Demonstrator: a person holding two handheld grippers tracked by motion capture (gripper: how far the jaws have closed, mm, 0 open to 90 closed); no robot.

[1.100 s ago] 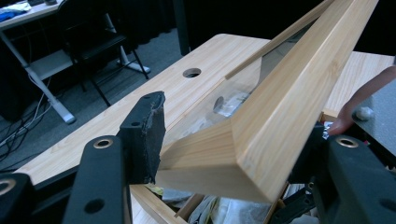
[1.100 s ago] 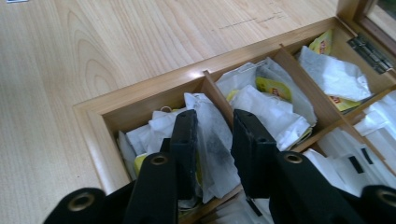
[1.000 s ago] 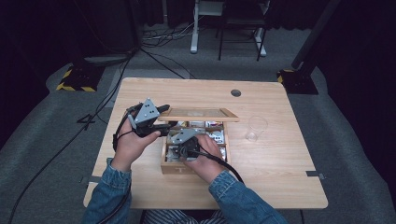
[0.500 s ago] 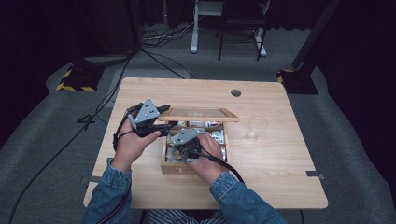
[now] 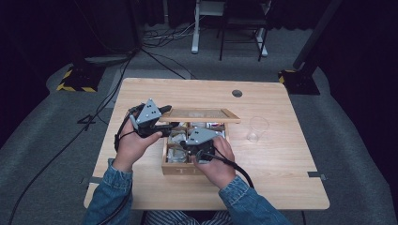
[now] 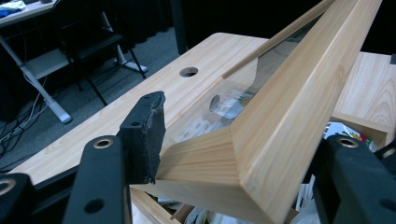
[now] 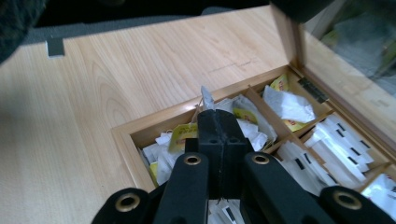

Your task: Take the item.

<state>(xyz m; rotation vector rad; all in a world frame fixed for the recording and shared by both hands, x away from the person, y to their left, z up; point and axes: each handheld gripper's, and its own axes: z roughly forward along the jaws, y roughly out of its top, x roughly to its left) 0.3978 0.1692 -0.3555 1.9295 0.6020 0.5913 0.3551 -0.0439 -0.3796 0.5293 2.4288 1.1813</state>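
- Wooden table (image 5: 281,159) carried my tea box (image 5: 176,168).
- My left gripper (image 6: 233,154) clamped its raised lid (image 6: 289,102).
- My right gripper (image 7: 223,122), jaws pressed together, pinched a tea bag (image 7: 206,100).

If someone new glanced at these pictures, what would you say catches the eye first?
Most striking is the wooden tea box at the middle of the table, its glass-paned lid held up by the left gripper, which is clamped on the lid's corner. Over the left compartments, the right gripper is shut on a tea bag that sticks up past its tips. A clear cup stands to the right of the box.
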